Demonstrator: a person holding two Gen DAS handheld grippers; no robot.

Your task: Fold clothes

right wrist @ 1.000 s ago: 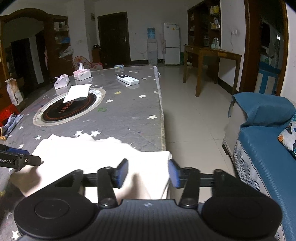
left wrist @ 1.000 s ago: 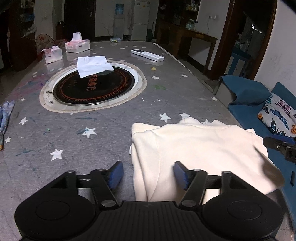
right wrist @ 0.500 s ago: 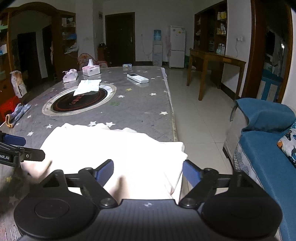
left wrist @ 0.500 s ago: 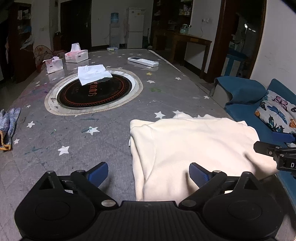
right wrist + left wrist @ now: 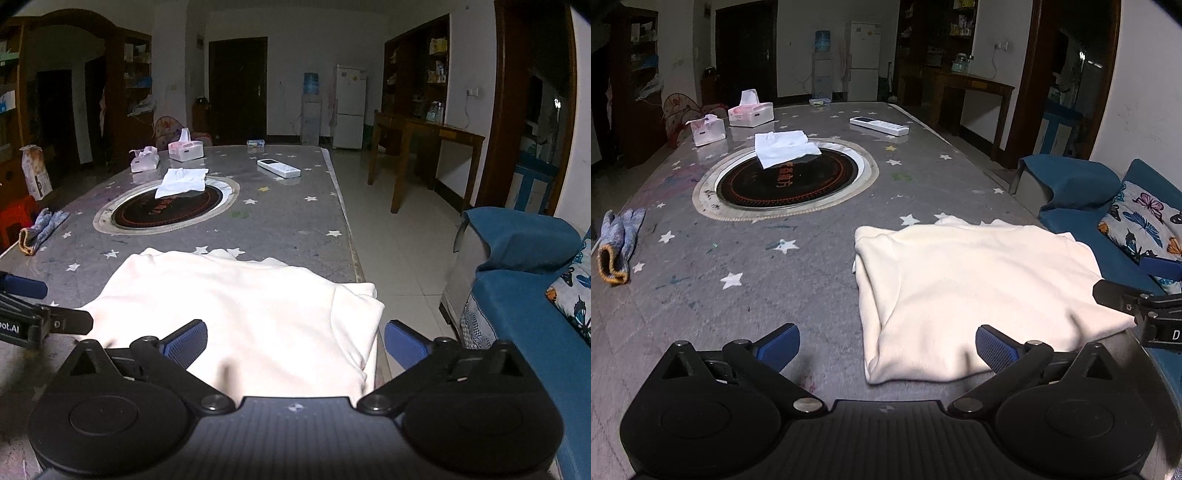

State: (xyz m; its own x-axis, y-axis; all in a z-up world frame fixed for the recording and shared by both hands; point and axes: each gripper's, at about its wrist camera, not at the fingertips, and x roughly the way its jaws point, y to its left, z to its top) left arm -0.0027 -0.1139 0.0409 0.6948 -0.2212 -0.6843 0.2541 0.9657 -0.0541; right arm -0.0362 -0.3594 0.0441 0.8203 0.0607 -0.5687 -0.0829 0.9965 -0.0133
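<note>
left wrist view: your left gripper (image 5: 886, 341) has its fingers wide apart and holds nothing. the cream top (image 5: 979, 291) lies folded flat on the table (image 5: 746, 295), just ahead of your gripper and a bit to its right. its near edge sits between your two fingers. your right gripper (image 5: 1137, 306) pokes in from the far right, close to the top's right edge. if you close here, you may pinch only the top layer, and the fold could slide open when you lift. the top also sits close to the table's right edge, so a push that way could drag it off. far ahead and to the left stand two tissue boxes (image 5: 751, 112), each with a tissue sticking up out of it.

right wrist view: your right gripper (image 5: 295, 339) is also wide apart and empty. the cream top (image 5: 236, 317) lies right in front of it and to its left. the top's right corner hangs a little over the table edge (image 5: 354, 254), just ahead of your right finger. a tug there could pull the whole fold onto the floor. your left gripper (image 5: 44, 314) sits at the top's left side. the same two tissue boxes (image 5: 185, 149) stand far ahead to the left, with tissues in them.
</note>
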